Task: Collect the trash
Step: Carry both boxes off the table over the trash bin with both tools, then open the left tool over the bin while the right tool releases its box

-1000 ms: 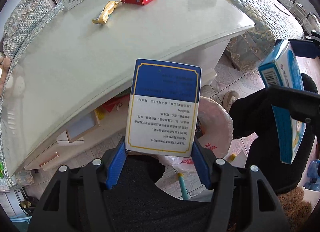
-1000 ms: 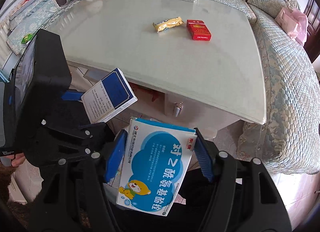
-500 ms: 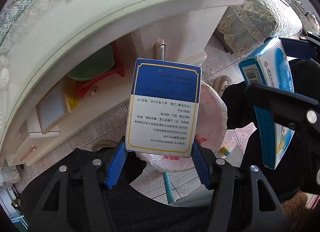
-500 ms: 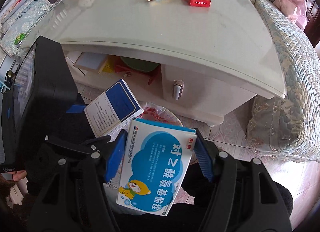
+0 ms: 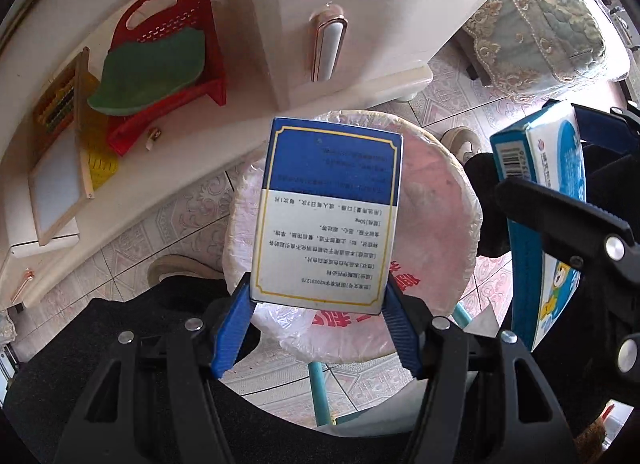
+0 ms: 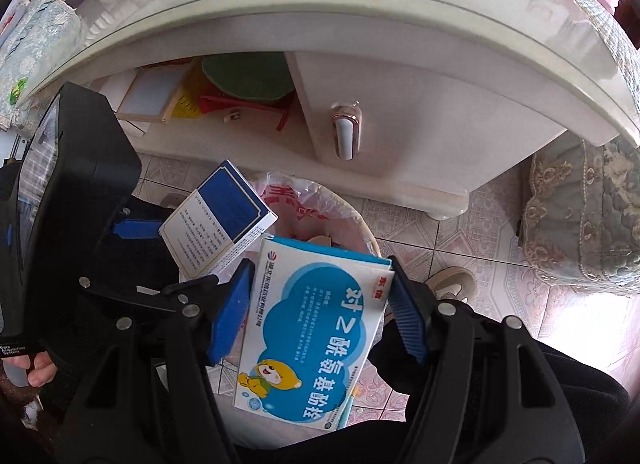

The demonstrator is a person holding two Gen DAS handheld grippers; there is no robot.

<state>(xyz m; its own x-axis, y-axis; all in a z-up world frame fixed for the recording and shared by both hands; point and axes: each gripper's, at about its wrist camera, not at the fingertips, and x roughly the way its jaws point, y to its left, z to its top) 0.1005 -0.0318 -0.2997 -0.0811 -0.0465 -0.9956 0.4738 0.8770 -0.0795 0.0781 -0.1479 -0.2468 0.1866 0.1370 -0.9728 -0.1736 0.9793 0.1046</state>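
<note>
Both tongs are clamped on boxes right over the trash bin.

Left tongs [image 5: 318, 304] grip a blue-and-white box [image 5: 328, 212] by its lower edges, right tongs [image 6: 320, 304] pinch a light blue box with a cartoon bear [image 6: 316, 328]. Both hang above the bin [image 5: 460, 224], which is lined with a pinkish plastic bag [image 6: 296, 200]; I can't make out what's inside it. Under the surface, a red basket [image 5: 168, 64] holds something green.

Left tool [image 5: 318, 318] and right tool [image 6: 318, 312] both clamped, side by side.
</note>
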